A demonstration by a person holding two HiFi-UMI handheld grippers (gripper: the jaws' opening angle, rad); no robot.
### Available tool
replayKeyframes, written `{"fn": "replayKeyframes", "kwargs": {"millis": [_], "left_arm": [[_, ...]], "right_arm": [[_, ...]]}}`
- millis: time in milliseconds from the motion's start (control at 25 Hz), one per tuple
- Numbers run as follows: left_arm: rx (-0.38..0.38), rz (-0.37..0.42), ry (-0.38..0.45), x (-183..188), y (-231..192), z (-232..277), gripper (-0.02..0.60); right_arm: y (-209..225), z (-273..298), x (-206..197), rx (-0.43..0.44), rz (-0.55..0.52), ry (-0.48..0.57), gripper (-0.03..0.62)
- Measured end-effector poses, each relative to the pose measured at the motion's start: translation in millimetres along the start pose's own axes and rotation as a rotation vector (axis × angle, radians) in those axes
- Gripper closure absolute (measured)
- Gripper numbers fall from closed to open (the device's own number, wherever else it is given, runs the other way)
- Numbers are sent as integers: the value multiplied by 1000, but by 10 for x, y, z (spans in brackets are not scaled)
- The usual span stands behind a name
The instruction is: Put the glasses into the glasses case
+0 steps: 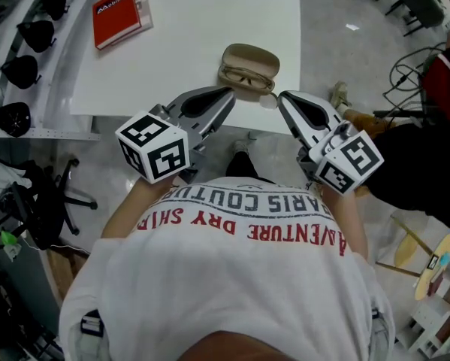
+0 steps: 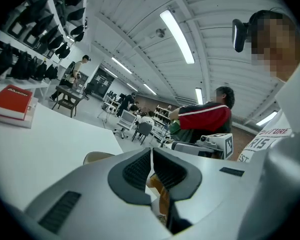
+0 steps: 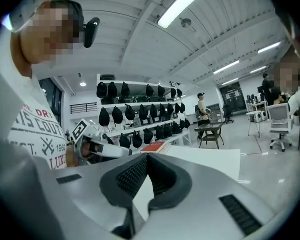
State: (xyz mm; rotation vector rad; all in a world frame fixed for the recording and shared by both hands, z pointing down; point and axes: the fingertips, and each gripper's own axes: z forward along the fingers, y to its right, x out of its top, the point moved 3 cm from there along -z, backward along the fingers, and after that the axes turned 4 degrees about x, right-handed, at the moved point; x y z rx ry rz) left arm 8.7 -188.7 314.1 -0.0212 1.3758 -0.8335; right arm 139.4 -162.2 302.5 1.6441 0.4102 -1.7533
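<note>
Head view looks steeply down on the left gripper [image 1: 227, 94], a pale grey plastic tong with dark ribbed rubber pads, and on its twin, the right gripper [image 1: 280, 97]. Each carries a white cube with black square markers at its rear. Both tips reach over the near edge of the smooth white rectangular table [image 1: 172, 43] and angle in towards each other.

Left gripper view shows its jaws [image 2: 151, 151] pressed together at the tips with nothing between the pads. Right gripper view shows the same, its jaws [image 3: 146, 156] closed tip to tip and empty.

Between the two tips lies the tan oval hard-shell glasses case [image 1: 250, 56]. It is open like a clam, with the lid tipped back on the far side. The thin-rimmed glasses [image 1: 245, 77] lie inside its lower half, lenses side by side across the shell. The left gripper's tip is just beside the case's near-left rim, and the right gripper's tip is near its right end. Whether either one touches the case cannot be told.

A curved tan edge of the case [image 2: 96, 157] shows just past the left gripper's jaws.

At the table's far-left corner lies a red rectangular book with white lettering [image 1: 122, 15], flat and well apart from the case.
</note>
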Motion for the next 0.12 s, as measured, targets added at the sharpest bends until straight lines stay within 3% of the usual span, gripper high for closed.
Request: {"fn": "replayKeyframes", "kwargs": {"millis": [120], "left_arm": [[-1, -2, -6, -13, -24, 38, 545]], "right_arm": [[46, 11, -15, -3, 2, -3, 571]]}}
